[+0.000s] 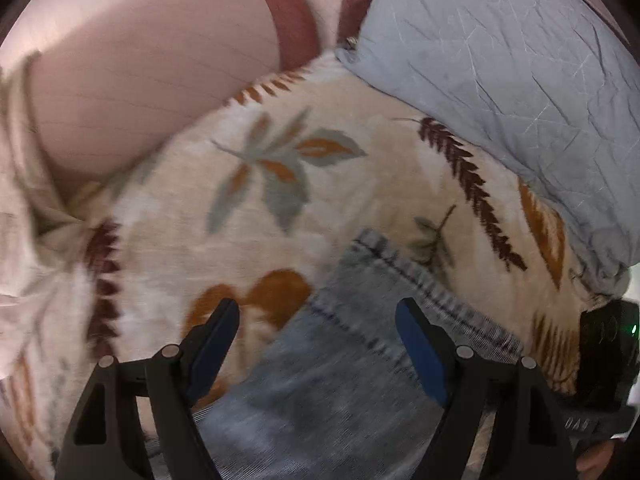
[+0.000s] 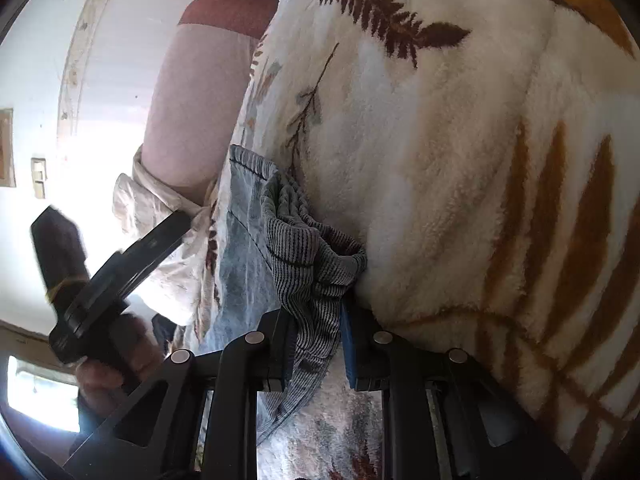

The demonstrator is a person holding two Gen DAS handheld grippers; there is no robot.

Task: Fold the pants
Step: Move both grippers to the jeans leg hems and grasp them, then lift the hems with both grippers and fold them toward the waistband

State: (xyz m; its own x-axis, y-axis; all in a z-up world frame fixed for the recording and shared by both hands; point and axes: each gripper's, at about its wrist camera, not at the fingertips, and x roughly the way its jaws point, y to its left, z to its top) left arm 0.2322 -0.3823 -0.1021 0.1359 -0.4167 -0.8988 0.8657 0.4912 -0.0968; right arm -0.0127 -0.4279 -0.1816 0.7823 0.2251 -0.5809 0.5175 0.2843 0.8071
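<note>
The pants are light blue denim [image 1: 340, 368] lying on a cream blanket with a leaf print [image 1: 248, 208]. In the left wrist view my left gripper [image 1: 320, 312] is open, its blue-padded fingers spread just above the denim near a stitched hem. In the right wrist view my right gripper [image 2: 316, 320] is shut on a bunched fold of the pants [image 2: 308, 264], showing the striped inner side, with the denim leg [image 2: 244, 248] hanging beside it. The left gripper's body [image 2: 116, 272] and the hand holding it show at the left of that view.
A grey quilted cover [image 1: 500, 64] lies at the far right of the bed. A pink pillow [image 1: 132, 80] with a dark red band lies at the far left. The right gripper's body [image 1: 608, 344] shows at the right edge. A bright window and wall show behind [image 2: 40, 160].
</note>
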